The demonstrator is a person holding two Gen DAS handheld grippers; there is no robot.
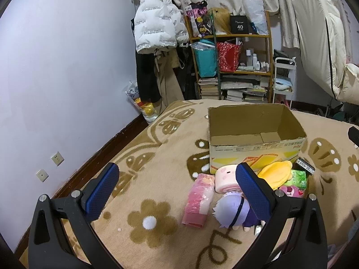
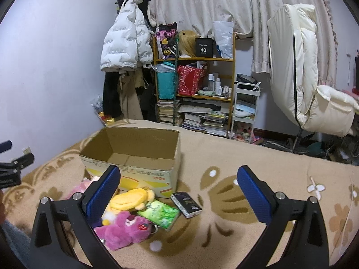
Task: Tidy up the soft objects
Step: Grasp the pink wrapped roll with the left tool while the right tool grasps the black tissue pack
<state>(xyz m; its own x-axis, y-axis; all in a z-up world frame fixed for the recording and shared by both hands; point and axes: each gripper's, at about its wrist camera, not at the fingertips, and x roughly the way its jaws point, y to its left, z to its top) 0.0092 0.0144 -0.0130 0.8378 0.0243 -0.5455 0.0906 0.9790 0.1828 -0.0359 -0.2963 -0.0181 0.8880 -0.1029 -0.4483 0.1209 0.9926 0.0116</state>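
Observation:
An open, empty cardboard box [image 1: 258, 134] stands on the beige flowered blanket [image 1: 157, 152]; it also shows in the right wrist view [image 2: 134, 157]. In front of it lie soft items: a pink pack [image 1: 198, 199], a pink roll plush [image 1: 226, 178], a white-haired purple doll [image 1: 233, 211], a yellow plush [image 1: 276, 174] [image 2: 132, 198], a magenta bear [image 2: 125, 228] [image 1: 290, 190] and a green tissue pack [image 2: 160, 214]. My left gripper [image 1: 177, 177] is open above the blanket, left of the pile. My right gripper [image 2: 178, 179] is open, right of the pile.
A black box [image 2: 186, 204] lies beside the green pack. Behind the bed stand a wooden shelf [image 2: 195, 85] full of bags and books, a white cart [image 2: 245, 109], hanging coats [image 2: 125, 44] and a cream chair [image 2: 303, 71]. The wall runs along the left.

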